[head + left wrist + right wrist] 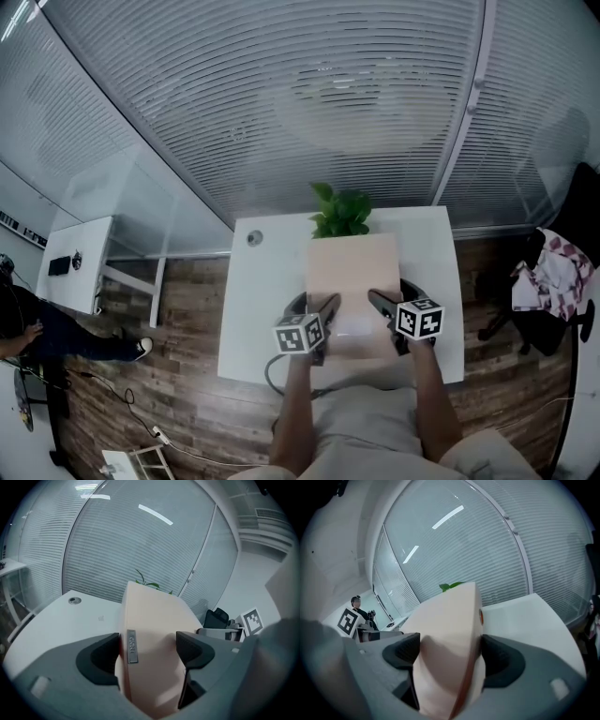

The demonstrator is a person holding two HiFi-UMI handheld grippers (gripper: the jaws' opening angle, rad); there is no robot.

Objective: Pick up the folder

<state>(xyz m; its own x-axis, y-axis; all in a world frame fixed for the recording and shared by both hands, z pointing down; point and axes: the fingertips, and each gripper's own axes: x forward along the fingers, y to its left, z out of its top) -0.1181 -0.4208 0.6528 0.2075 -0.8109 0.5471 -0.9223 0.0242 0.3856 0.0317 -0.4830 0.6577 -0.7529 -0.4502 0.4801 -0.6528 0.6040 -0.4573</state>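
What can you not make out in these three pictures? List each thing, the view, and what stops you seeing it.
Pot of the plant: head view, hidden behind the folder; only leaves show.
Print on the metal label: left gripper view, blurred.
What the round fitting on the table is: head view, too small.
Near end of the folder: right gripper view, hidden by the right gripper body.

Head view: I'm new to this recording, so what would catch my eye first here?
A pale pink folder fills the middle of the white table. The left gripper and the right gripper each have their jaws closed on its near end. A green plant stands just beyond the folder, at the table's far edge.
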